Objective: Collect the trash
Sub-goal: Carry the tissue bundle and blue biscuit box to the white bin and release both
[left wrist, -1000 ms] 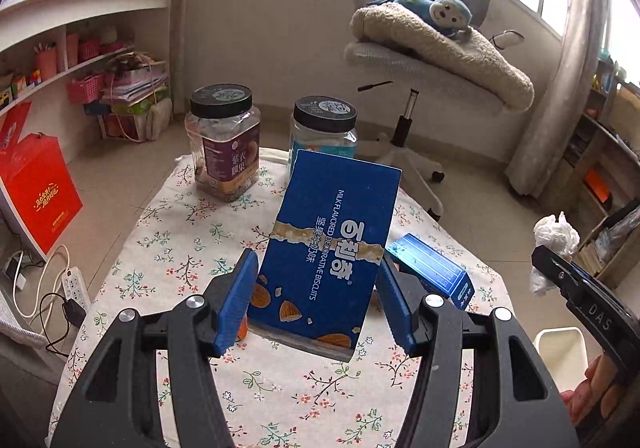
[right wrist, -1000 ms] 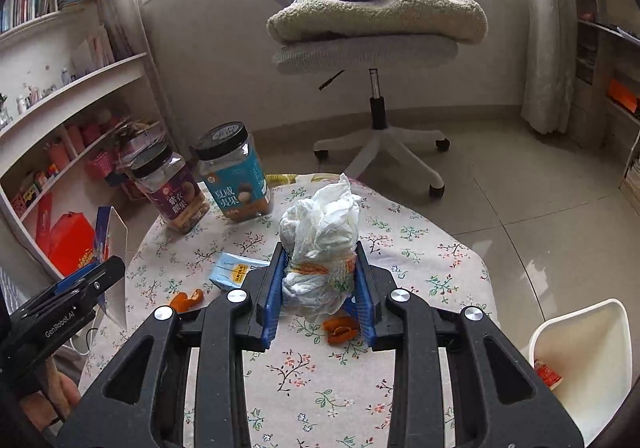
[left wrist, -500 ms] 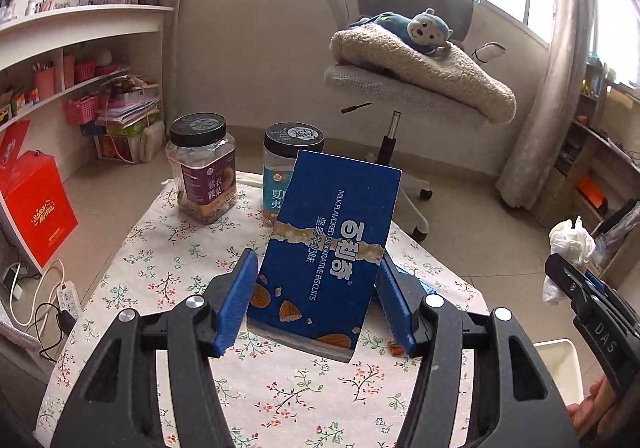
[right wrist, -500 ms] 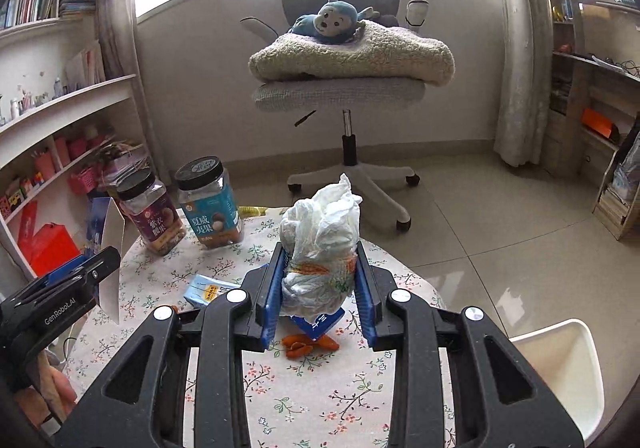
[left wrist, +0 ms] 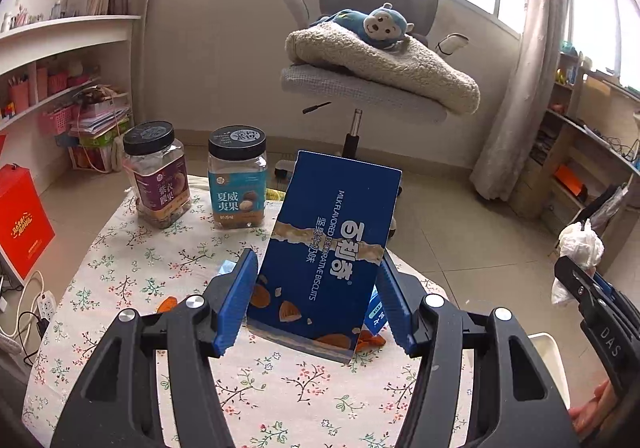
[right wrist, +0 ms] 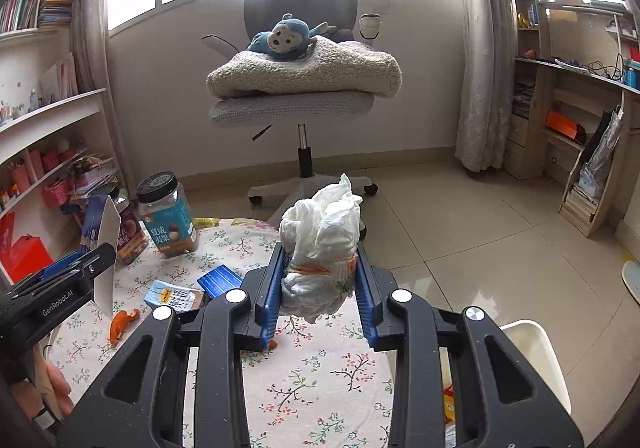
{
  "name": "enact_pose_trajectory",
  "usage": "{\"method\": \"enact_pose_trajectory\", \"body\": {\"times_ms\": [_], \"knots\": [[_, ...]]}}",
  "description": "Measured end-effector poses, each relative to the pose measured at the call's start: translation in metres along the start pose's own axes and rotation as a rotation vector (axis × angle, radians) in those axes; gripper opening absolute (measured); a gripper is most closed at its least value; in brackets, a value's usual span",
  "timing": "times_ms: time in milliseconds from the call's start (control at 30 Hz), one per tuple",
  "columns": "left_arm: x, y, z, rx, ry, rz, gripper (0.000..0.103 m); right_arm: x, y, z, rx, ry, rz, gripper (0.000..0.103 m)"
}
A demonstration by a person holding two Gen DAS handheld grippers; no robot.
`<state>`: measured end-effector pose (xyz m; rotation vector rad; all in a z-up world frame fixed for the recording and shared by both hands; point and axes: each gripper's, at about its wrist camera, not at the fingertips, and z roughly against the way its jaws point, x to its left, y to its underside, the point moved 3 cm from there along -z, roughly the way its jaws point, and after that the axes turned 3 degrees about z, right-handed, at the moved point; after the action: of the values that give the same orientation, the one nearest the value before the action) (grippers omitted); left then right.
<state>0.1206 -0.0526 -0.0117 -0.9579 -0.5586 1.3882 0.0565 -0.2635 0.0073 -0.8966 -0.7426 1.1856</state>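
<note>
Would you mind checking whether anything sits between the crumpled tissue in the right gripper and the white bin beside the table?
Nothing visible does. The right gripper holds the crumpled tissue above the table's edge, and the white bin stands open on the floor just to its right, with only bare floor tiles between.

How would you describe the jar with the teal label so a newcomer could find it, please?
Start at the round table with the flowered cloth. Two black-lidded jars stand side by side along its far edge. It is the teal-labelled jar, to the right of the purple-labelled jar.
</note>
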Motion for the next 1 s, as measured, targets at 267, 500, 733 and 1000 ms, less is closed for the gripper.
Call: {"method": "enact_pose_trajectory", "body": {"times_ms": [267,500,733,1000], "knots": [[-0.033,0.007,-0.002,0.014,0.044,-0.039,0.059,-0.046,0.002,0.013,-0.008,0.077,-0.051,0.031],[-0.066,0.015,-0.003,0.027,0.087,-0.082,0.059,-0.086,0.007,0.024,-0.007,0.153,-0.095,0.032],[-0.103,0.025,-0.002,0.038,0.134,-0.135,0.059,-0.131,0.015,0.032,0.018,0.223,-0.162,0.033],[-0.151,0.036,0.002,0.051,0.204,-0.185,0.059,-0.176,0.024,0.053,-0.008,0.3,-0.226,0.058]]}}
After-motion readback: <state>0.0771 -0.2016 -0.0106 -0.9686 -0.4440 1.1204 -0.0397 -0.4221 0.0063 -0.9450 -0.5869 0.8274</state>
